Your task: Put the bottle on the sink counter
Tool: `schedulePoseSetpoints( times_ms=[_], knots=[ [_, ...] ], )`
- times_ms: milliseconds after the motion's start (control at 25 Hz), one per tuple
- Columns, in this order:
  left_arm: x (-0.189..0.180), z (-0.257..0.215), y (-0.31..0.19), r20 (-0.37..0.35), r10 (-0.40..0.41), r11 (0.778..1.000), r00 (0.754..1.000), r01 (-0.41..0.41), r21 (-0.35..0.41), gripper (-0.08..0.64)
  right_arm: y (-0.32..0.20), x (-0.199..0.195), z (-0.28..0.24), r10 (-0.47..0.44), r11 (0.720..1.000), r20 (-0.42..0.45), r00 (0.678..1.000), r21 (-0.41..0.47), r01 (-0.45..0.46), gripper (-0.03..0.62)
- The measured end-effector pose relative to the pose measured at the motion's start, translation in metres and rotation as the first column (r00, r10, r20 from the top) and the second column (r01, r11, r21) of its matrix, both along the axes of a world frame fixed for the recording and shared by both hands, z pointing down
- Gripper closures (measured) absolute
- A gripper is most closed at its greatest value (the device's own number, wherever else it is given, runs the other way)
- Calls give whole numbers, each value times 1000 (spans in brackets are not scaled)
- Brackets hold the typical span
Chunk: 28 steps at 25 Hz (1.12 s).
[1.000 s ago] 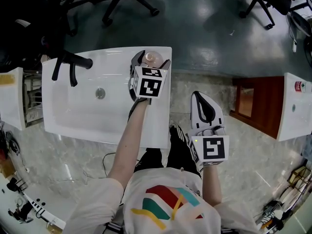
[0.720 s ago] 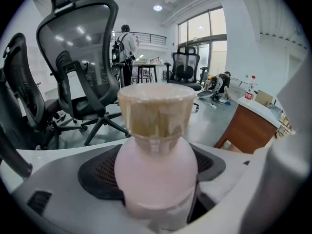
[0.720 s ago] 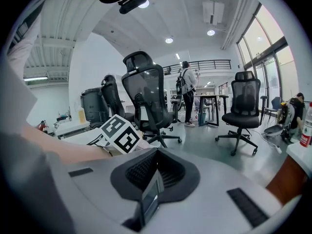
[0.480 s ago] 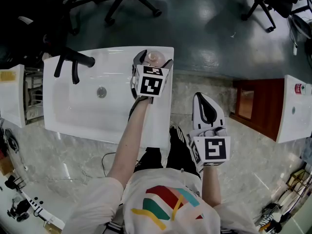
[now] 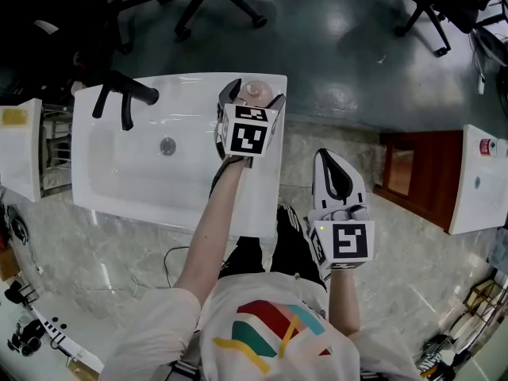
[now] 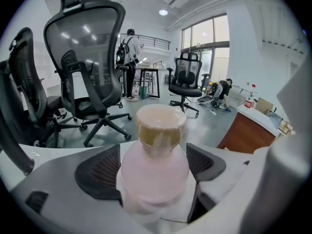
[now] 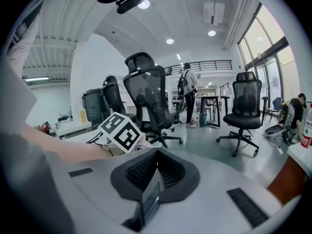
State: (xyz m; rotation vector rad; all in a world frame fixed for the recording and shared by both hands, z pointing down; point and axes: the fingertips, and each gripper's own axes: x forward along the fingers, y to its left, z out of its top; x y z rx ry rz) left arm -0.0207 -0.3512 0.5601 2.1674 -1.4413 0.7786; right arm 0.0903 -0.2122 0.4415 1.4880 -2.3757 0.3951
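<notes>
While the left gripper (image 5: 252, 95) clamps the upright bottle (image 6: 155, 169) squarely between its jaws, sink counter (image 5: 264, 193) directly beneath them, the right gripper (image 5: 336, 167) hangs farther off, jaws together, empty.

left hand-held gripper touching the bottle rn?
Touching. The left gripper view shows the bottle sitting between the jaws of the left hand-held gripper, with the dark pads pressed against its sides and no visible gap.

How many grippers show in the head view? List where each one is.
2. The left gripper is over the sink counter's right edge, shut on the bottle. The right gripper hangs shut and empty right of it, above the floor.
</notes>
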Motion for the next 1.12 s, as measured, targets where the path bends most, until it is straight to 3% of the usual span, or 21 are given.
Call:
schedulePoseSetpoints(
  times_ms=[200, 400, 760, 920, 1120],
  knots=[
    [-3, -7, 2, -1, 1, 1000, 1000, -1, 15, 155, 2, -5, -1, 6, 1000, 9, 1000, 1, -7, 580],
    [2, -20, 9, -60, -2, 1000, 998, 3, 17, 155, 5, -9, -6, -4, 1000, 16, 1000, 13, 4, 580],
    [3, -54, 20, -92, -1, 997, 996, 8, 76, 156, 4, -22, -30, -31, 997, 20, 999, 71, 29, 580],
    [-6, -77, 28, -77, -6, 994, 997, 14, 110, 156, 3, -33, -49, -56, 993, 17, 998, 109, 54, 580],
    [-21, -121, 44, -121, -23, 984, 992, 44, 171, 158, 2, -50, -72, -92, 983, 20, 996, 162, 87, 580]
  ],
)
